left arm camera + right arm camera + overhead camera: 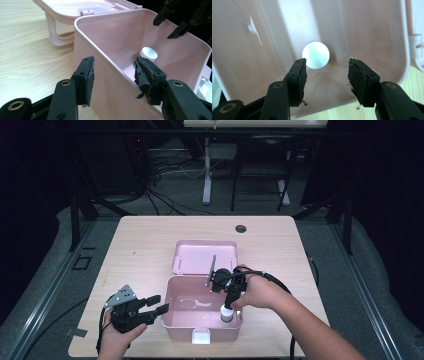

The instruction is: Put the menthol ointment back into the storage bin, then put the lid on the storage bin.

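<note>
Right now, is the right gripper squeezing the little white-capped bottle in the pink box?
No, the right gripper has its jaws open above the white-capped bottle, touching nothing.

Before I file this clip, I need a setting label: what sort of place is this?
Probably a lab recording bay: a light wooden table ringed by black curtains, loose cables on grey carpet, with an open pink plastic box.
</note>
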Demonstrator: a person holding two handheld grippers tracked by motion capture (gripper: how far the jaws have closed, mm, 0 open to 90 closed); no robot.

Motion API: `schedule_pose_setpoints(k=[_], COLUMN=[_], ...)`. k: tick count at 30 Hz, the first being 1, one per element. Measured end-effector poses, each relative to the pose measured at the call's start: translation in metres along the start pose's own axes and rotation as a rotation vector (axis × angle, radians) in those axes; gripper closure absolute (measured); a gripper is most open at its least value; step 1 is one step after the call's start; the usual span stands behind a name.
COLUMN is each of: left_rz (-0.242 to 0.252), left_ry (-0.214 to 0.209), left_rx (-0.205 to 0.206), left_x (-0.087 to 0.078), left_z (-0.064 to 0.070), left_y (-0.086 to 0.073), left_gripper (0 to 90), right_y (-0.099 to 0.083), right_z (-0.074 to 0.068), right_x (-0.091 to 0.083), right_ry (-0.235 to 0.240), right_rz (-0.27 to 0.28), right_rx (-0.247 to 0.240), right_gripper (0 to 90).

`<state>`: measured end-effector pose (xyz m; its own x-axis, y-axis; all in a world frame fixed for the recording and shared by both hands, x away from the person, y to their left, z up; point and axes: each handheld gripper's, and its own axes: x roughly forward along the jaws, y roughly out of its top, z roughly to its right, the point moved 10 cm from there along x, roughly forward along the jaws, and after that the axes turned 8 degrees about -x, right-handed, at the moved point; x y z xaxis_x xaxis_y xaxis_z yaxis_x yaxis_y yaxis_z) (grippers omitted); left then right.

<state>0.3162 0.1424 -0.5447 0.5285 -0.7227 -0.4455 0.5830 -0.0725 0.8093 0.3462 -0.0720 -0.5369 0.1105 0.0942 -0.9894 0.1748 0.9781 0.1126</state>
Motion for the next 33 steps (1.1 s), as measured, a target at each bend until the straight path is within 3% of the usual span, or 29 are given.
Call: schedule_pose_setpoints(k=[16, 24, 29, 33], left_rz=[0.004, 0.001, -0.001, -0.004], left_ry=[0.003, -0.001, -0.001, 0.004], left_rx=[0.009, 0.021, 0.029, 0.035], left_x=[-0.001, -0.001, -0.001, -0.001], left_z=[-0.001, 0.001, 0.002, 0.002], left_y=[0.001, 0.001, 0.001, 0.000], left_gripper=[51.7, 54.1, 55.1, 55.4], right_y=[-0.003, -0.008, -0.010, -0.010], right_z=[0.018, 0.041, 0.052, 0.059], right_x=[-0.012, -0.020, -0.024, -0.026], right_ry=[-0.048, -0.081, -0.112, -0.099], right_rz=[0.116, 0.220, 0.258, 0.290], right_rx=[0.131, 0.281, 0.325, 0.389], right_gripper=[49.2, 50.5, 51.8, 52.0])
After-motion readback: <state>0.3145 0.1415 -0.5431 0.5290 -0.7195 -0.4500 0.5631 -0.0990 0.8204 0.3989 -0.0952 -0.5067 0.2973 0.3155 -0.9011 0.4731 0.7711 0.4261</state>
